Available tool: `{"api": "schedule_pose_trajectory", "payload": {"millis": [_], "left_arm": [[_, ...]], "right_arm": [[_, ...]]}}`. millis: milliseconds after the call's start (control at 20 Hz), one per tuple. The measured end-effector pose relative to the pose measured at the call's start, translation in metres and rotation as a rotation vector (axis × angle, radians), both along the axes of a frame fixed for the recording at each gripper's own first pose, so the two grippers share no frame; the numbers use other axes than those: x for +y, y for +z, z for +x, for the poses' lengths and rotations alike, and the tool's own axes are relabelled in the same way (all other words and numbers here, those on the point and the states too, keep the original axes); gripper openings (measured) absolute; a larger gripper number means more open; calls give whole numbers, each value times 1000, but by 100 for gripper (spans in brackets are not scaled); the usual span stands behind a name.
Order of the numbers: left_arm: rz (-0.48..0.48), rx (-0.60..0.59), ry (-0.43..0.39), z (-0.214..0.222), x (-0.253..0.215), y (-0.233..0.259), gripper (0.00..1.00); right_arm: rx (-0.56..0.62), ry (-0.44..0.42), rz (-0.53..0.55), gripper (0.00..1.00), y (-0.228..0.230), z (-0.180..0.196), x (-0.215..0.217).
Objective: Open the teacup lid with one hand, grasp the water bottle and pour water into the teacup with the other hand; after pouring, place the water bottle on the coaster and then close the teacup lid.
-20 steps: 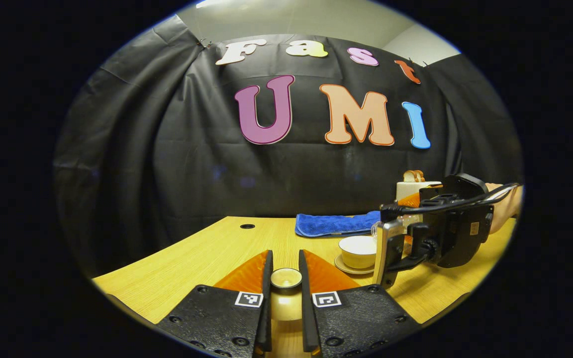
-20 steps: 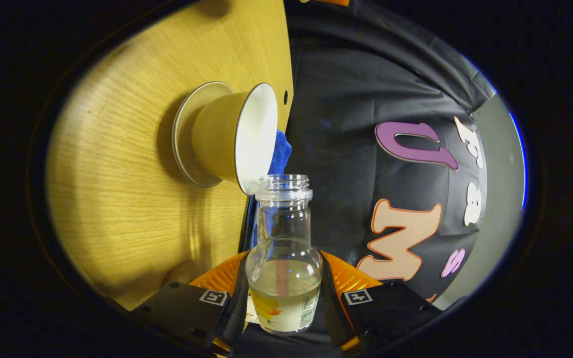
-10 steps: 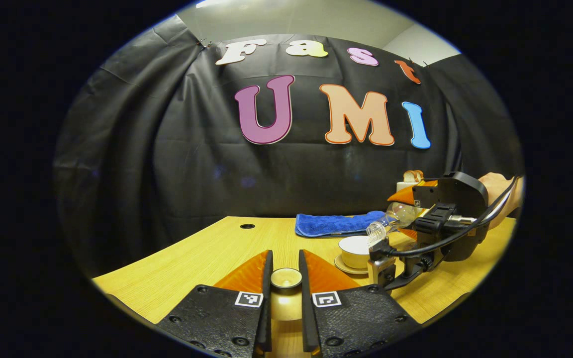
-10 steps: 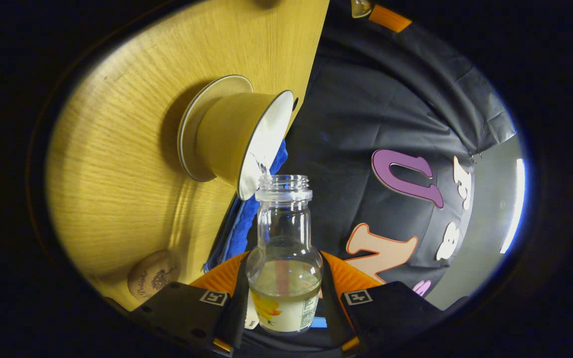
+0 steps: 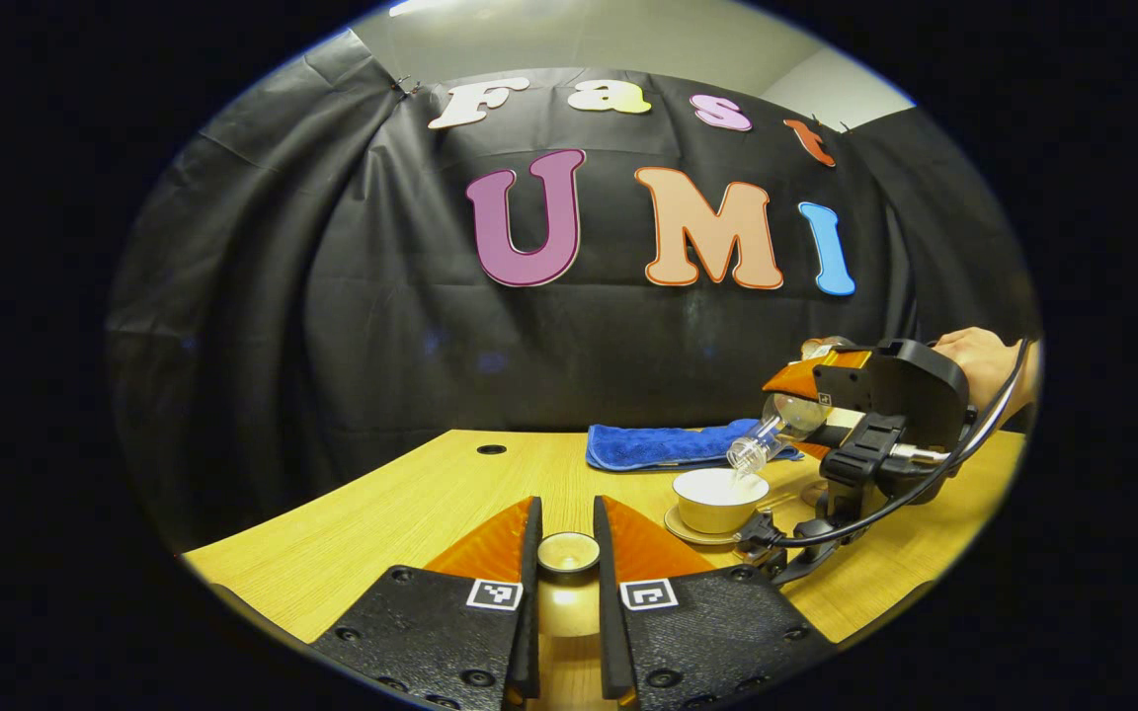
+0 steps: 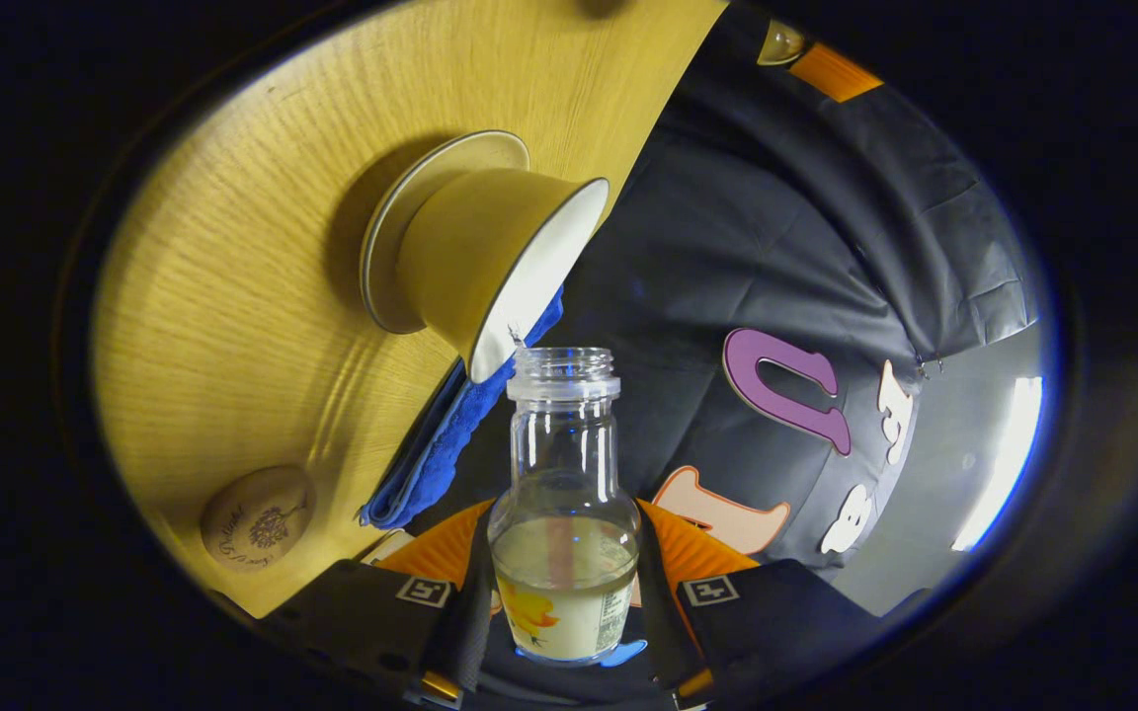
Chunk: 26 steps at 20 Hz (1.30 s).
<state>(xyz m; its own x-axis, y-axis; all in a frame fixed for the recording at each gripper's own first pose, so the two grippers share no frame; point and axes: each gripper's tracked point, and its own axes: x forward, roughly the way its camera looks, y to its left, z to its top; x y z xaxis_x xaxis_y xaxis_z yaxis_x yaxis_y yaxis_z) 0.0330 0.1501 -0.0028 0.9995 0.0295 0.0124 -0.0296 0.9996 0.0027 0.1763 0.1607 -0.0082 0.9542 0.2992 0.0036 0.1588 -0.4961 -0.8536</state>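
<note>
Tipped further over than a second ago, the clear glass water bottle (image 6: 564, 494) now angles mouth-down over the cream ceramic teacup (image 6: 485, 262), its neck close above the white rim so the thin stream lands inside rather than on the wood. Some water still sits in its body, so the pour looks unfinished. The right claw (image 6: 564, 592) is clamped on the bottle's lower body, both fingers pressing its sides, leaving the neck free to reach over the cup. In the left gripper view this right claw hangs above the teacup (image 5: 714, 497), which stands on its pale saucer (image 5: 692, 531) on the yellow wooden tabletop (image 5: 411, 504).

The left claw (image 5: 567, 553) is closed on the small round cream teacup lid (image 5: 568, 551), held off to the side and clear of the pour. A round wooden coaster (image 6: 256, 518) lies near the cup, ready for the bottle. A folded blue cloth (image 5: 658, 444) lies behind the cup, toward the wall.
</note>
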Motion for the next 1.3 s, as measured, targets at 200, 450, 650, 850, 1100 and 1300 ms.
{"api": "schedule_pose_trajectory", "payload": {"millis": [200,450,650,850,1100,1300], "left_arm": [[0,-1,0,0,0,0,22],[0,-1,1,1,0,0,21],[0,-1,1,1,0,0,21],[-1,-1,1,0,0,0,21],[-2,0,11,1,2,-1,21],[-2,-1,18,0,3,-1,21]], "right_arm": [[-4,2,-7,70,1,-1,2],[-1,1,-11,70,2,1,3],[1,1,-18,70,1,1,2],[-2,3,-26,69,2,-1,4],[21,4,-1,68,-1,-3,5],[91,-29,75,68,-4,-1,0]]}}
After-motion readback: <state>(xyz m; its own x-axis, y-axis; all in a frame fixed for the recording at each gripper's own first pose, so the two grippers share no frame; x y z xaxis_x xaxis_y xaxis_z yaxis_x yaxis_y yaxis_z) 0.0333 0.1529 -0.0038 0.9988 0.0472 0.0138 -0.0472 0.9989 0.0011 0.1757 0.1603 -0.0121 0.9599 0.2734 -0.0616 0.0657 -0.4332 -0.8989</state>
